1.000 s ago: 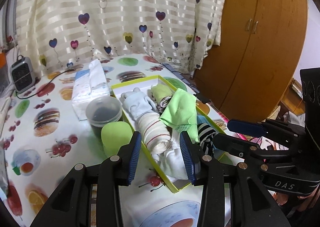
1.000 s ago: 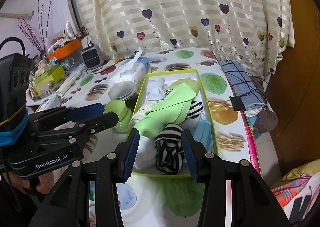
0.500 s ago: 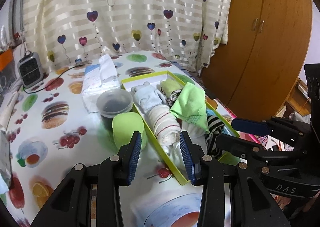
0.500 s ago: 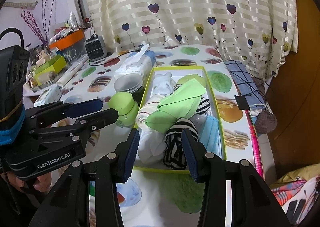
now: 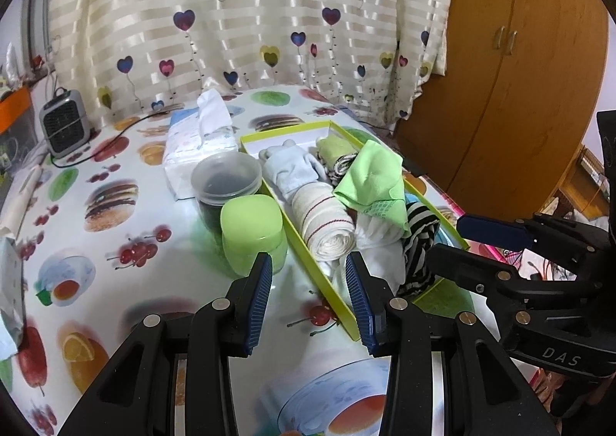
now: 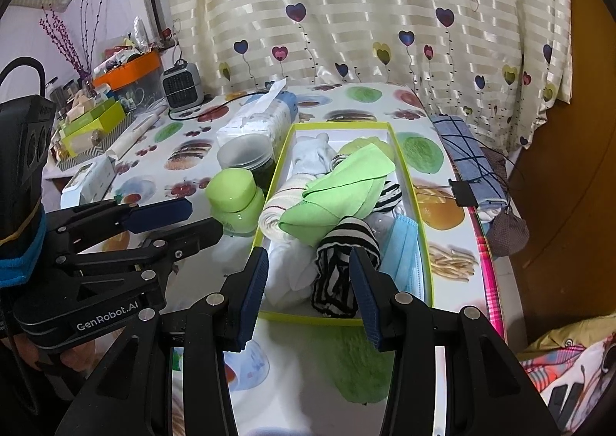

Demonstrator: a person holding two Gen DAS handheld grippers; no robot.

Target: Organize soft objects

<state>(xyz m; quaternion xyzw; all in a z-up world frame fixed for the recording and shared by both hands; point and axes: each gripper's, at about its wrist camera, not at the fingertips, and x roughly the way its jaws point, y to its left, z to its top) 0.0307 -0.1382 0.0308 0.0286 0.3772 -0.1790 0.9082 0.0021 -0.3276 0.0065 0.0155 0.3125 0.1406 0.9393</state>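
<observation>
A yellow-green tray [image 5: 331,294] on the fruit-print table holds several soft things. Among them are a rolled white towel [image 5: 323,216] with red stripes, a pale sock [image 5: 292,170], a folded green cloth [image 6: 338,193], a black-and-white striped sock [image 6: 342,255] and a blue face mask [image 6: 404,251]. My left gripper [image 5: 308,263] hovers open before the tray's near left corner, nothing between its fingers. My right gripper [image 6: 308,259] is open too, just above the striped sock at the tray's near end, not touching it. Each gripper appears in the other's view, the right gripper [image 5: 458,241] and the left gripper [image 6: 196,218].
Left of the tray stand a green lidded jar [image 5: 252,228], a clear tub [image 5: 227,178] and a tissue pack [image 5: 200,151]. A small heater [image 5: 63,124] sits at the back left. A folded checked cloth [image 6: 466,151] lies along the table's right edge, near a wooden wardrobe [image 5: 519,70].
In the left wrist view the tray has shifted up and away, so the towel no longer lies between the fingers. The right view has barely changed. Both grippers stay open and empty.
</observation>
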